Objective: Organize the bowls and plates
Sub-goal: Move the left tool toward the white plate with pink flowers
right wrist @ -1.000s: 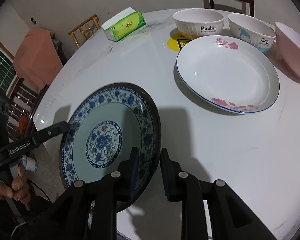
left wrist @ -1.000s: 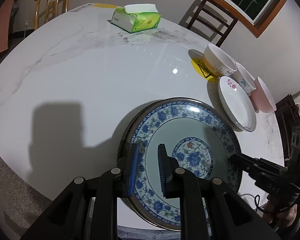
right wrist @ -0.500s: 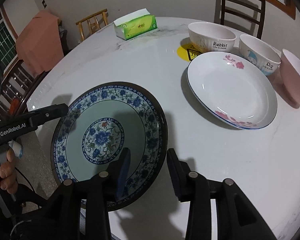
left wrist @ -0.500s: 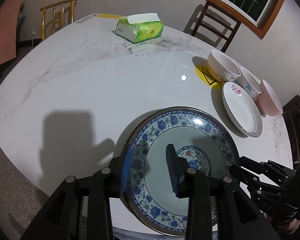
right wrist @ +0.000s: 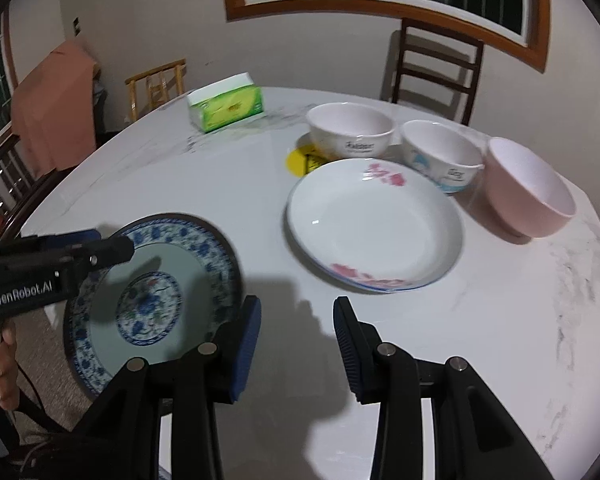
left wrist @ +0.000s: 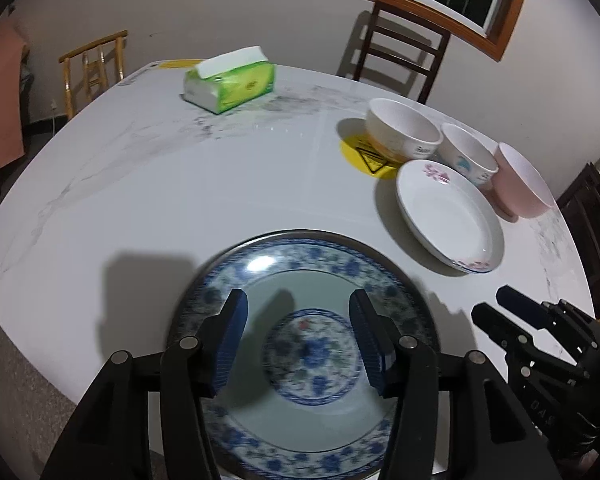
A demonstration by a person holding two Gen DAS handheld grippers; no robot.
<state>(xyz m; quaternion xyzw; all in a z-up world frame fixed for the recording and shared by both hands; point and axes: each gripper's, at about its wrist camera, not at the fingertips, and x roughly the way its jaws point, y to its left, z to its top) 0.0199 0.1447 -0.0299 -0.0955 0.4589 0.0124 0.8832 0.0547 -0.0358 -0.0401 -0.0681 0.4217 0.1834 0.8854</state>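
Blue-patterned plate (left wrist: 308,360) is laid flat at the near edge of the marble table (left wrist: 180,184); left gripper (left wrist: 300,340) and right gripper (right wrist: 296,328) are spread wide, nothing gripped

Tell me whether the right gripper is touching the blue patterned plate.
Apart. The right wrist view shows the right gripper open over bare table, the blue patterned plate left of its fingers.
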